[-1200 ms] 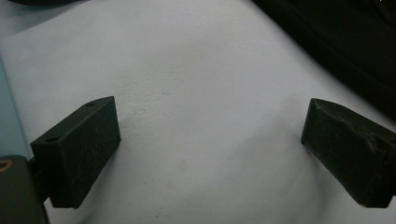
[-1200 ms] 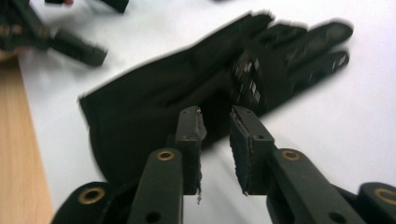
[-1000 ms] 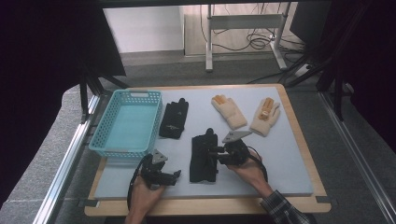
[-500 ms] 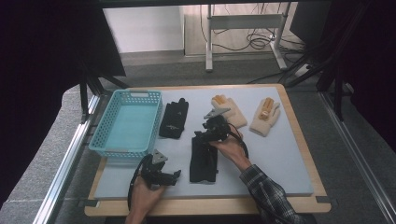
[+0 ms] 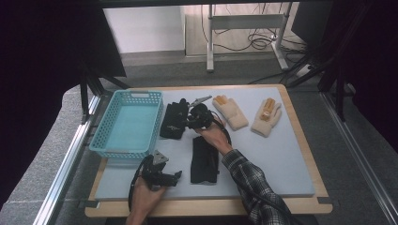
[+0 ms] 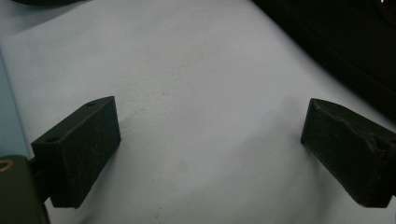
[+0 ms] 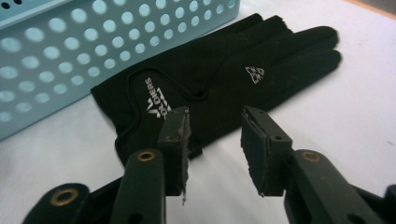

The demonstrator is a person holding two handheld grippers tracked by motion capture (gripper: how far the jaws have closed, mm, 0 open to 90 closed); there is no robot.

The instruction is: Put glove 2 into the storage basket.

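Right gripper [image 7: 215,144]: two black jaws with flat rubber pads, chipped along the edges, on arms with brass-ringed pivot holes. The jaws have just been closing and stand part-way apart with nothing between them; the tips hang just short of the cuff edge of the far black glove [image 7: 219,79], not clearly touching it. In the high view the right gripper [image 5: 190,117] sits at that glove's right side, held by a hand in a plaid sleeve.

Left gripper [image 6: 210,154]: blocky matt black pads, wide apart, nothing gripped, over bare mat. In the high view it [image 5: 176,176] rests at the near left, held by a hand.

Near black glove [image 5: 204,160]: flat, dark fabric, lying lengthwise on the mat just right of the left gripper.

Far black glove: smooth stretch fabric, stitched seams, white printed logo on the back and a small white emblem near the fingers; lies flat beside the basket.

Basket [image 5: 109,125]: light blue plastic, rectangular, walls perforated with round holes; left of the far black glove.

Cream gloves, pair: knitted, mitten-shaped, orange patches at the fingers; one [image 5: 231,112] just right of the right gripper, the other [image 5: 266,117] farther right.

Mat [image 5: 281,159]: pale grey, smooth, on a wood-edged tabletop [image 5: 300,206].
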